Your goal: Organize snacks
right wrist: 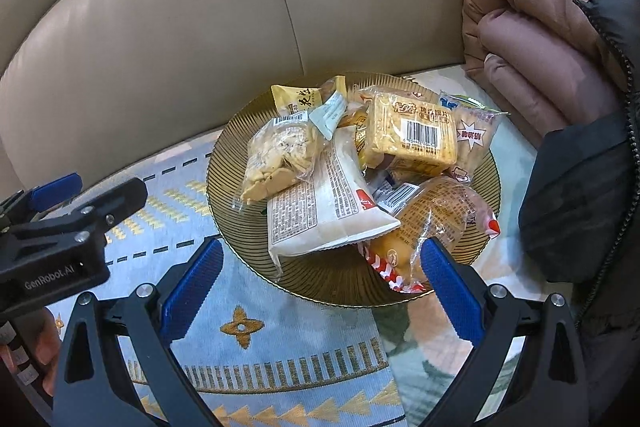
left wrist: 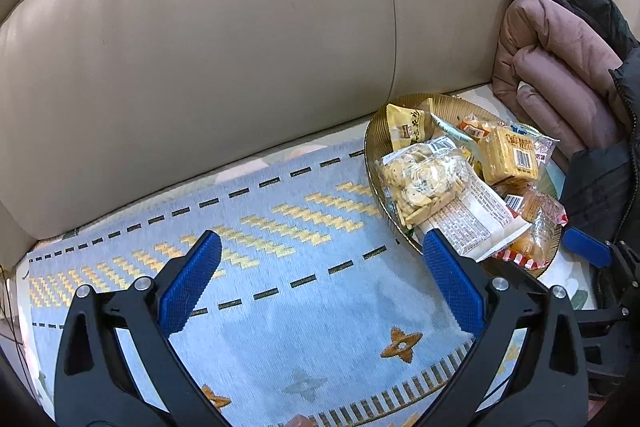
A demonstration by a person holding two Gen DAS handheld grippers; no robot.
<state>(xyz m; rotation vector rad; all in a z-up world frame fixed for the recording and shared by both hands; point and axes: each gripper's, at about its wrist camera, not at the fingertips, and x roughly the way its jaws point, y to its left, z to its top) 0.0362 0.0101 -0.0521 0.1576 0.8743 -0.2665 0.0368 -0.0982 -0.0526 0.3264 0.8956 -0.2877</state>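
A round gold ribbed plate sits on a sofa seat, piled with several wrapped snacks. Among them are a clear bag of crackers, a white packet with printed text, a yellow biscuit pack with a barcode and a bun in clear wrap. My right gripper is open, its blue pads just short of the plate's near rim. My left gripper is open over the blue mat, left of the plate; its right pad overlaps the plate's edge.
A light blue woven mat covers the seat. The beige leather sofa back rises behind. Folded pink and dark padded jackets lie right of the plate. A hand holds the left gripper's body.
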